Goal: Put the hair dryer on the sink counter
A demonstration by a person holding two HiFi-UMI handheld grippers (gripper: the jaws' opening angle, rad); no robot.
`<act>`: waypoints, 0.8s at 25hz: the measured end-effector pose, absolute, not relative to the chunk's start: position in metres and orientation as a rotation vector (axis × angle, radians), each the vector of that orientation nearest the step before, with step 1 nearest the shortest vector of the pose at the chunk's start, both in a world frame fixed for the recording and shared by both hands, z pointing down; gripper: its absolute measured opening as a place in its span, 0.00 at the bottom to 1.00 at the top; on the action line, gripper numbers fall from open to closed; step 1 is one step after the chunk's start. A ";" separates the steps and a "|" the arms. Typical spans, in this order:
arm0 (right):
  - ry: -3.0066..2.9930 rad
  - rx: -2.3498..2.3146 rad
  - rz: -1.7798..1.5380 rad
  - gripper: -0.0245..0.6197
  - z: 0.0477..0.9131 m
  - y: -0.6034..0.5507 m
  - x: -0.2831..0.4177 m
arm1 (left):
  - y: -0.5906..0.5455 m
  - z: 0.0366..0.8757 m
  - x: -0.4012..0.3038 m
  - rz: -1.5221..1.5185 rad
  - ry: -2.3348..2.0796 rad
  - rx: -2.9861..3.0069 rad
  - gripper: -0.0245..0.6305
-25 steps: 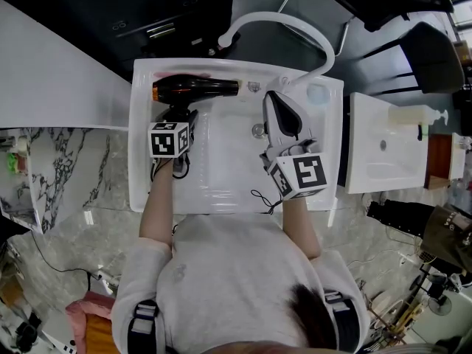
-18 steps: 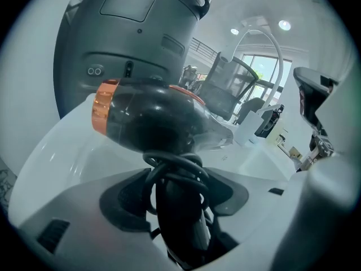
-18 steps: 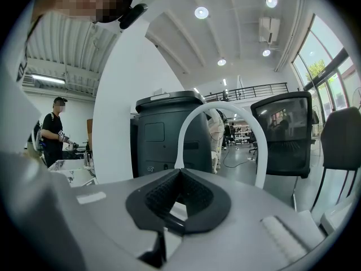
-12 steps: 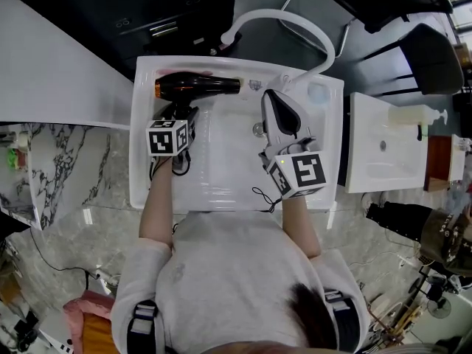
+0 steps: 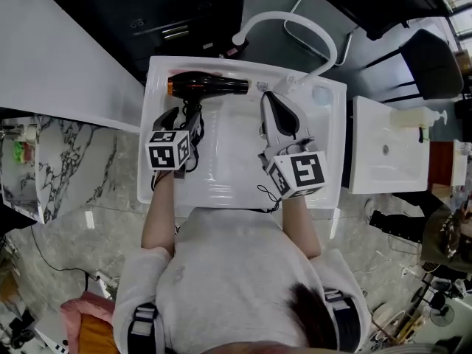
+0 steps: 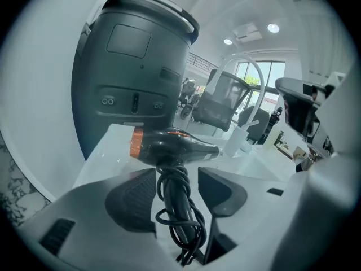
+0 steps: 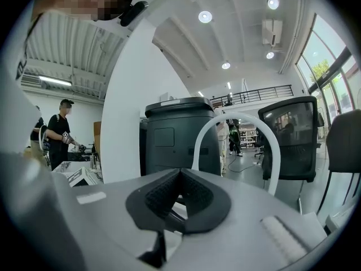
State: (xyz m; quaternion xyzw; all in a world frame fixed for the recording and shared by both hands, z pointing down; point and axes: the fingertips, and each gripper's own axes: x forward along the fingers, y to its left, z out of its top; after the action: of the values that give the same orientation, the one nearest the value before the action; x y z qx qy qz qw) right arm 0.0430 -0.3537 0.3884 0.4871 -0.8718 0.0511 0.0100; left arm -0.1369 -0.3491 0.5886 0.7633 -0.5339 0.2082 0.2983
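Observation:
The black hair dryer (image 5: pixel 210 85) (image 6: pixel 169 145) with an orange back end lies on the back ledge of the white sink counter (image 5: pixel 158 72). Its handle, with the cord wound round it, points toward me over the basin. My left gripper (image 5: pixel 182 116) (image 6: pixel 176 188) has that handle between its jaws. They are closing, but the pads do not press on it. My right gripper (image 5: pixel 271 98) (image 7: pixel 179 176) hangs over the middle of the basin, shut with nothing in it.
A white arched faucet (image 5: pixel 295 24) (image 7: pixel 237 123) rises behind the sink, and a small clear bottle (image 5: pixel 318 94) stands at the back right corner. A second white basin (image 5: pixel 383 146) with a pump bottle (image 5: pixel 417 115) is to the right. A dark bin (image 6: pixel 141 66) stands behind.
The hair dryer has stayed where it lies on the ledge. My left gripper has drawn back toward me along the handle. The right gripper has hardly moved.

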 end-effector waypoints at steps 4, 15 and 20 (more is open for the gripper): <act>-2.733 1.520 0.143 0.05 0.383 -0.341 0.037 | -0.339 0.562 -0.147 0.519 -1.494 2.070 0.16; -2.761 1.520 0.088 0.05 0.366 -0.306 0.023 | -0.308 0.476 -0.164 0.328 -1.625 2.213 0.05; -2.777 1.524 0.071 0.05 0.359 -0.291 0.019 | -0.292 0.437 -0.169 0.266 -1.684 2.291 0.05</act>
State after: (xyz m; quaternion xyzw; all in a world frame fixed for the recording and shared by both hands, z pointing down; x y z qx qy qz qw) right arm 0.0188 -0.2910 0.3594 0.4808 -0.8764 0.0223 -0.0134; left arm -0.1689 -0.2923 0.4371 0.7941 -0.5837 0.0922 0.1424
